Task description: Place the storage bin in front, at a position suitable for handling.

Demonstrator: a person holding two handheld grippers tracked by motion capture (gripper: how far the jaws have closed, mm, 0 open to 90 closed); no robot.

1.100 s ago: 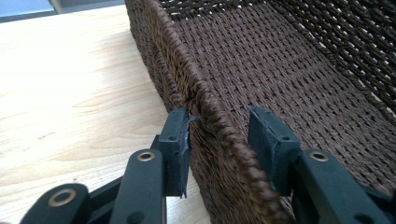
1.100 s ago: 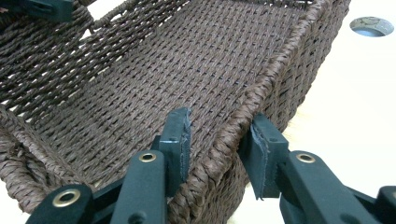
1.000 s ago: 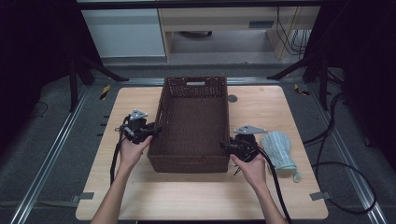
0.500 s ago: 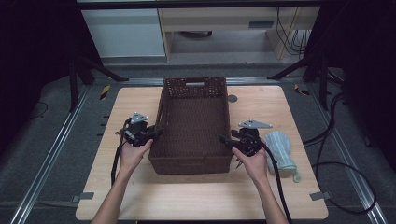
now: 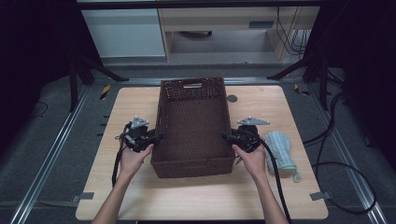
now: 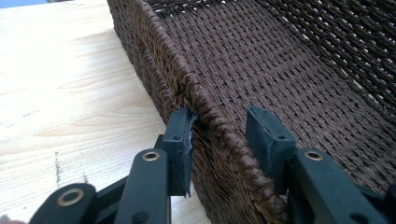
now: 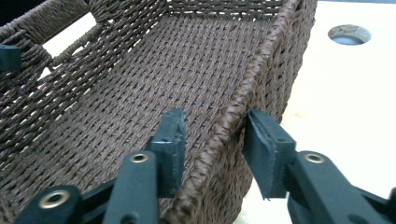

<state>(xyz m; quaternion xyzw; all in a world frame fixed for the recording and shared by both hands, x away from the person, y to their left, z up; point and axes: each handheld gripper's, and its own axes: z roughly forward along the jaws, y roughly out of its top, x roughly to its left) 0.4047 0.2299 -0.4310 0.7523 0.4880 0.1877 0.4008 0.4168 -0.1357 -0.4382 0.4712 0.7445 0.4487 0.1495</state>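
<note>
High view: wicker basket (image 5: 194, 126) mid-table (image 5: 140, 205), its long walls flanked by left gripper (image 5: 158, 137) and right gripper (image 5: 226, 136), pale blue mitt (image 5: 280, 149) just beside the right hand; jaw gaps too small to read here. Left gripper view: jaws just eased wider, astride the rim, outer pad touching the weave, inner pad clear, so no clamp and lift judged premature. Right gripper view: jaws just drawn in around the opposite rim, outer pad against the wall, inner pad's contact hard to make out.

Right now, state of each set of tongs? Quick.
Left tongs: open, straddling the basket rim, one pad touching, jaws just opened a little.
Right tongs: open, astride the opposite rim, jaws just closed further, not yet clamped.
</note>
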